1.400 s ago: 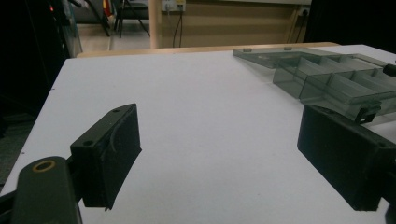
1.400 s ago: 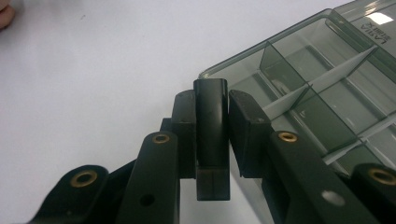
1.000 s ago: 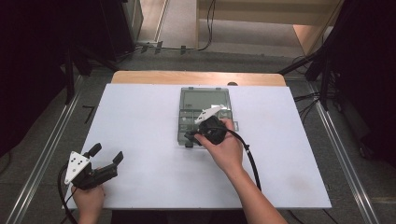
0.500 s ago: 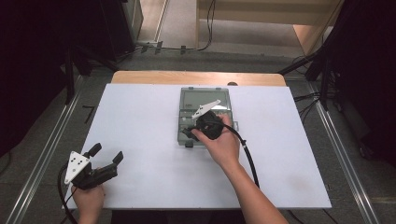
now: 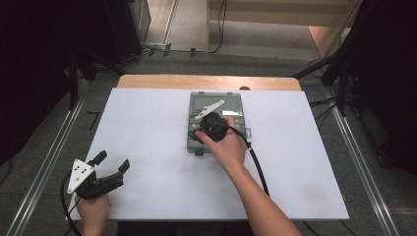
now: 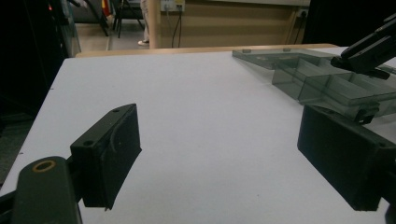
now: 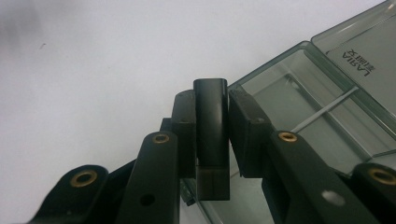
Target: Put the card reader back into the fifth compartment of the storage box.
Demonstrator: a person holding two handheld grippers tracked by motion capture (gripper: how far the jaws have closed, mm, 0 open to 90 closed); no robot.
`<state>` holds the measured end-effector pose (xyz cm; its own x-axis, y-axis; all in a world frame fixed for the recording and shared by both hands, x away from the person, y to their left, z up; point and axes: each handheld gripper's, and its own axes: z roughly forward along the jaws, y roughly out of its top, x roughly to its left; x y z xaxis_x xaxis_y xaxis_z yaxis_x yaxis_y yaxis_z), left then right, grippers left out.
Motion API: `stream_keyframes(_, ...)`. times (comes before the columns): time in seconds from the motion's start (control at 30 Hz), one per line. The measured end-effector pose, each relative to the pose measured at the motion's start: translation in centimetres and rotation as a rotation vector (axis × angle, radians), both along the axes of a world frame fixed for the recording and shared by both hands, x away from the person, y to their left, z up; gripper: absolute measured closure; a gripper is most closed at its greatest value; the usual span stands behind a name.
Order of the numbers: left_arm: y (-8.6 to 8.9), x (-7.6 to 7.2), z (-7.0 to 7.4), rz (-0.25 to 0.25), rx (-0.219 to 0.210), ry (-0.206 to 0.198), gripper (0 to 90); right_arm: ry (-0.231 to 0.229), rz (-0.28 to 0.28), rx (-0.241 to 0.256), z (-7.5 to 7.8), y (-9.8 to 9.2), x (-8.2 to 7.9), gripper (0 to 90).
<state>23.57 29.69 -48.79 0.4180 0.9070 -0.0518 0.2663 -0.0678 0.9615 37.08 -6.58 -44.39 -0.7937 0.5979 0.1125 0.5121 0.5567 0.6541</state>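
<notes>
A clear grey compartment box lies flat in the middle of the white table. My right gripper reaches over the box's near-left edge. Its jaws are shut on a small black latch at the rim of the box, with the right gripper tilted down over it. My left gripper rests near the table's front left corner, open and holding nothing. In the left gripper view its fingers stand wide apart, the box is off to the right, and the right gripper is above it.
A second black latch sits on the box's near edge. A wooden strip borders the table's far side. Metal rails run along both sides, and cables lie on the floor beyond.
The right hand has turned slightly over the box, its grey plate swinging toward the far side. The left gripper has stayed where it was.
</notes>
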Motion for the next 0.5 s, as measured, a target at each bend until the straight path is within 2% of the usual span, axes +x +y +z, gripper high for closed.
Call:
stream_keyframes(0.1, 0.01, 0.01, 0.0, -0.001, -0.002, 0.0, 13.6, 0.005, -0.011, -0.001, -0.12, 0.09, 0.11, 70.1)
stream_keyframes(0.13, 0.01, 0.01, 0.0, -0.001, -0.002, 0.0, 13.6, 0.006, -0.017, 0.003, -0.15, 0.09, 0.15, 66.6)
stream_keyframes(0.17, 0.01, 0.01, 0.0, -0.001, -0.002, 0.0, 13.6, -0.004, -0.029, 0.016, -0.16, 0.06, 0.2, 50.5)
stream_keyframes(0.3, 0.02, 0.01, 0.01, 0.0, -0.002, 0.002, 13.6, -0.04, -0.06, 0.003, 0.01, -0.03, 0.01, 21.7)
stream_keyframes(0.37, 0.02, 0.01, 0.01, 0.001, -0.001, 0.003, 13.6, -0.025, -0.06, 0.022, 0.08, -0.27, 0.03, 10.5)
stream_keyframes(0.5, 0.01, 0.01, 0.01, 0.0, -0.002, 0.002, 13.6, -0.019, -0.059, 0.039, 0.13, -0.71, -0.11, 7.6)
